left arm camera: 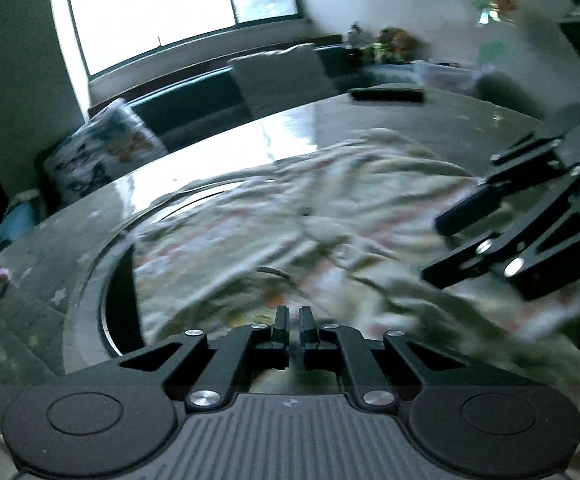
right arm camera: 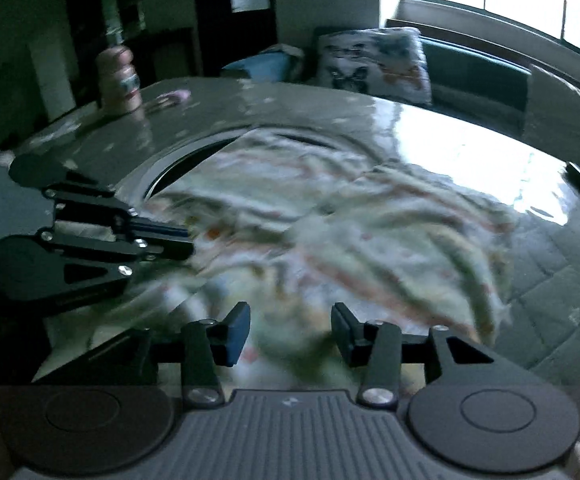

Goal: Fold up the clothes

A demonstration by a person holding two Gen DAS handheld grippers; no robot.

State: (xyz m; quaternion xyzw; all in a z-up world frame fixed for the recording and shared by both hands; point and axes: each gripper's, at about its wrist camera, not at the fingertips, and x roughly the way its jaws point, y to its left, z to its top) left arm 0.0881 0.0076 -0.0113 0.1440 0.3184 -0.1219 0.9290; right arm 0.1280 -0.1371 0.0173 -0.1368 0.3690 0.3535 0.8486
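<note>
A pale, flower-printed garment (left arm camera: pixel 310 220) lies crumpled and blurred over the middle of the round table (left arm camera: pixel 30 248). My left gripper (left arm camera: pixel 294 320) sits low over the garment's near edge with its jaws shut to a thin slit; whether cloth is pinched there I cannot tell. In the right wrist view it (right arm camera: pixel 188 240) reaches in from the left, fingers together over the garment (right arm camera: pixel 350 232). My right gripper (right arm camera: pixel 290 332) is open above the cloth, nothing between its pads. The left wrist view shows it (left arm camera: pixel 450 240) at the right, jaws apart.
A glass turntable rim (left arm camera: pixel 106 296) circles under the cloth. A dark flat object (left arm camera: pixel 388 95) lies at the table's far edge. A jar (right arm camera: pixel 120 80) stands at the back left. A butterfly cushion (right arm camera: pixel 374 64) and a chair back (right arm camera: pixel 562 108) stand beyond the table.
</note>
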